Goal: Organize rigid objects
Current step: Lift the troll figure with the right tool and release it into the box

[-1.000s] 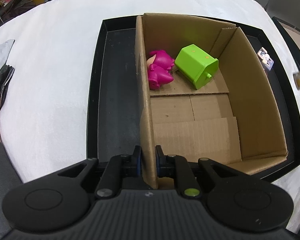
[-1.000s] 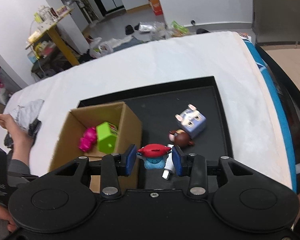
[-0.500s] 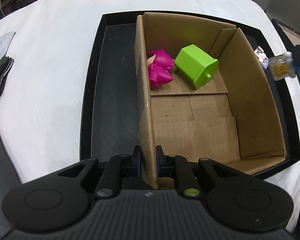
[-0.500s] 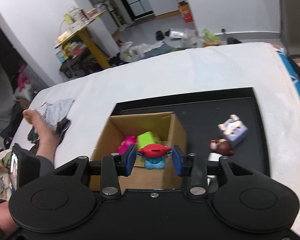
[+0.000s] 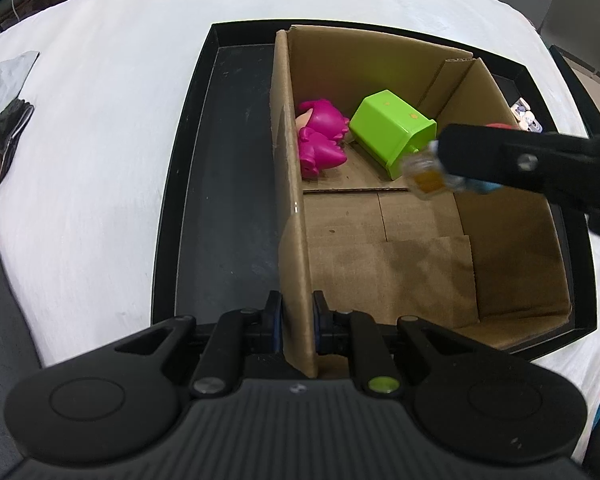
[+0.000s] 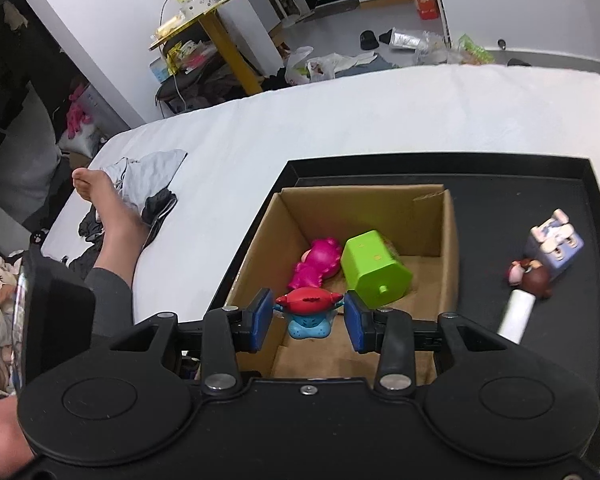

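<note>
The right gripper (image 6: 308,314) pinches a red-and-blue figure (image 6: 308,312) above the cardboard box (image 6: 256,256), whose near wall the left gripper (image 5: 296,322) clamps; two toys lie inside, two wait on the black tray (image 6: 596,208) by its right edge.

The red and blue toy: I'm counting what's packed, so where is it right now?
In the right wrist view, the red and blue toy is gripped in the right claw, over the near part of the cardboard box, just in front of the pink toy and green block.
</note>
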### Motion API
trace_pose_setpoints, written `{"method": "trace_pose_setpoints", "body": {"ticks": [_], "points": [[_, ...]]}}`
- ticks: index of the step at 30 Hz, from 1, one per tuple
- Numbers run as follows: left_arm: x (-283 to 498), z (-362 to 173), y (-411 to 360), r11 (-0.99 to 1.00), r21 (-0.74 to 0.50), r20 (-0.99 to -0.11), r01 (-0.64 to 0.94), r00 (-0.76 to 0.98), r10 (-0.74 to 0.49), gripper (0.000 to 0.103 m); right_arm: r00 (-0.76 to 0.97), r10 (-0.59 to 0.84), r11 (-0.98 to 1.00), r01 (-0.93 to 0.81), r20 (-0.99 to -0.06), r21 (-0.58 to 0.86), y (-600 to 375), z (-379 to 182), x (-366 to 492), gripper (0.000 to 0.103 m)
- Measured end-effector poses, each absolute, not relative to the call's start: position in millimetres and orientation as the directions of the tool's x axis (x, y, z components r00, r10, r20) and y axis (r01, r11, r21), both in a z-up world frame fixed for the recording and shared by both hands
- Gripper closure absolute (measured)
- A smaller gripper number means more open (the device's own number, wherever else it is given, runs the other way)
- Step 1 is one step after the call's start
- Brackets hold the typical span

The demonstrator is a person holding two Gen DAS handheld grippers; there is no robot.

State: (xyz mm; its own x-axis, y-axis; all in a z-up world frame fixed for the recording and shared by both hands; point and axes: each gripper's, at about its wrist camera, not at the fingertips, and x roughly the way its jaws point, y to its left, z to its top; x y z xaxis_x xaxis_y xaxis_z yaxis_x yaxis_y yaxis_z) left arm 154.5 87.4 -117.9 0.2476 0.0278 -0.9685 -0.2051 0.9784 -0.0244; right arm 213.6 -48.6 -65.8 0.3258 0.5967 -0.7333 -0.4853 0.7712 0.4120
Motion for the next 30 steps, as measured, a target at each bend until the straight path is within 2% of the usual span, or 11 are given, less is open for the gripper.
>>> {"method": "trace_pose_setpoints", "body": {"ticks": [16, 20, 30], "points": [[151, -118, 97, 0.973, -0.048, -0.969, -0.228, 0.245, 0.01, 0.09, 0.287, 0.616, 0.765, -0.441, -0.734, 0.47, -31, -102, 224, 0.064], [155, -117, 98, 0.97, -0.051, -0.971, -0.24, 0.238, 0.008, 0.09, 0.272, 0.638, 0.749, -0.436, -0.72, 0.499, -32, -106, 223, 0.061], [155, -110, 96, 0.97, -0.036, -0.969, -0.241, 0.247, 0.025, 0.09, 0.268, 0.658, 0.739, -0.409, -0.704, 0.535, -53, -89, 224, 0.062]]}}
